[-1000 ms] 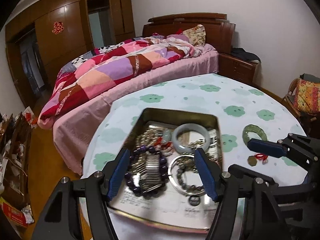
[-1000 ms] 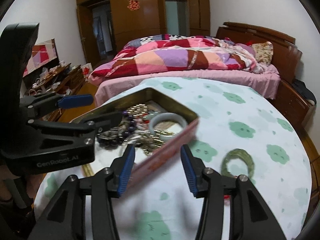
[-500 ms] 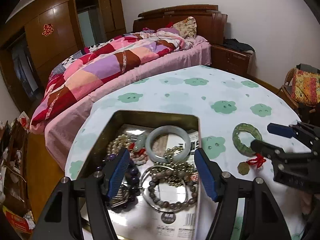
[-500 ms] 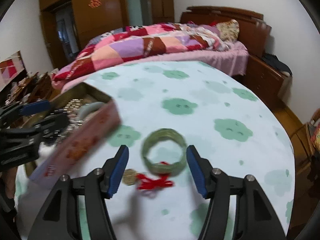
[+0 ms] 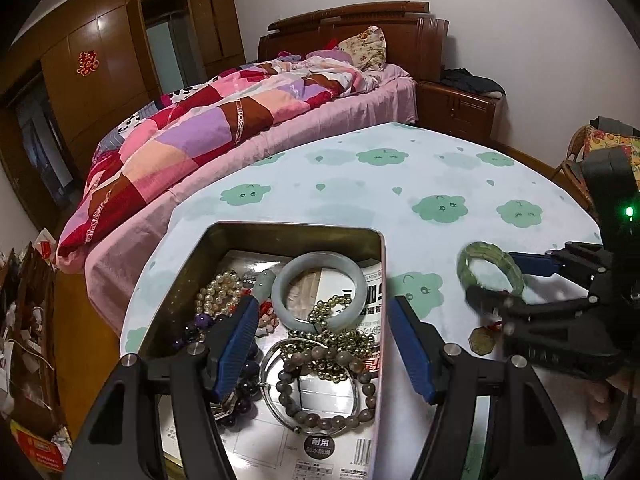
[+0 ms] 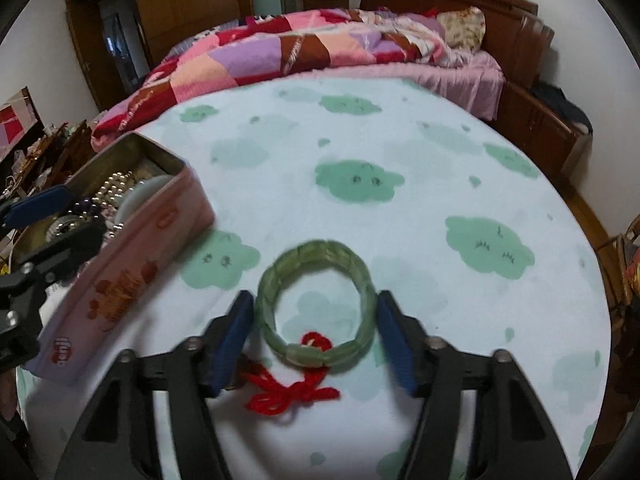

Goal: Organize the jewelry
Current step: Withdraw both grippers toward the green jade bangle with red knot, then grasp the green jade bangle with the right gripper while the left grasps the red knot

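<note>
I have two sets of tongs out over the round table (image 6: 400, 128) with its cloud-print cloth. My right gripper (image 6: 316, 334) straddles the one green jade bangle (image 6: 316, 308), which lies flat on the cloth to the right of the tin. Its jaws have just been closing in on it, one blue pad to each side of the ring, very near its rim. Whether they press yet I cannot tell, so I call them still apart.

My left gripper (image 5: 322, 344) hangs over the one open tin (image 5: 192, 264), jaws wide apart and clamped on nothing. The right pad sits over the tin's right wall.

The left view looks straight down into the tin. I count one pale jade bangle (image 5: 320, 288), one pearl strand (image 5: 218, 292), one brassy bead string (image 5: 340, 336), one grey stone bead bracelet (image 5: 332, 392) and one dark purple bead bracelet (image 5: 192, 330). All are heaped on printed paper. That view also shows one gold coin charm (image 5: 482, 340) near the green bangle, and my right gripper's black body with a green light.

The right view hides most of the tin's contents. It gives me the tin's pink outer wall with red printing and one red cord bow (image 6: 296, 392) tied to the green bangle's near rim. Behind the table is one bed (image 6: 320, 48) with a patchwork quilt.
</note>
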A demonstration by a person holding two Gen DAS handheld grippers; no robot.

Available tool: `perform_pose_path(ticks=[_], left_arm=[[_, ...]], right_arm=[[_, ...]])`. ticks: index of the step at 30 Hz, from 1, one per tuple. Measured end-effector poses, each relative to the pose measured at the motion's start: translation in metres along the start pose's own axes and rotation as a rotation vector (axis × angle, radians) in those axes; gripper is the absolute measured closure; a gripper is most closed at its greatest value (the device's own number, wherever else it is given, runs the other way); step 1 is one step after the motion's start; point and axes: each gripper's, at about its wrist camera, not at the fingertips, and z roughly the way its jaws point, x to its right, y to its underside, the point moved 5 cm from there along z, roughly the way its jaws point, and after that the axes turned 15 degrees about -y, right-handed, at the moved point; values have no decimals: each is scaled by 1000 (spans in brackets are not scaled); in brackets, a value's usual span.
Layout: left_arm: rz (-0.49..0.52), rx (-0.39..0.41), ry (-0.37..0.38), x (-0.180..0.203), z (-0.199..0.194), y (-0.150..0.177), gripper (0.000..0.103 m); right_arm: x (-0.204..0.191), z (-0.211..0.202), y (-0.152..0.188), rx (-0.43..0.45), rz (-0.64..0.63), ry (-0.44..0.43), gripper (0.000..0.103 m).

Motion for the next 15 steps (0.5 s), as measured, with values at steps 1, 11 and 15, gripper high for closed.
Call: perform_pose_path(ticks=[1,11,15], left_arm=[[1,2,6,2,-1,0,36],[48,37,81,33,-18,-3,36],[90,43,107,56,-23,-1,36]], right_arm=[[1,-2,0,5,-1,-5,80],[25,-45,16,94,29,56,86],[40,-59,27,101,62,83,86]])
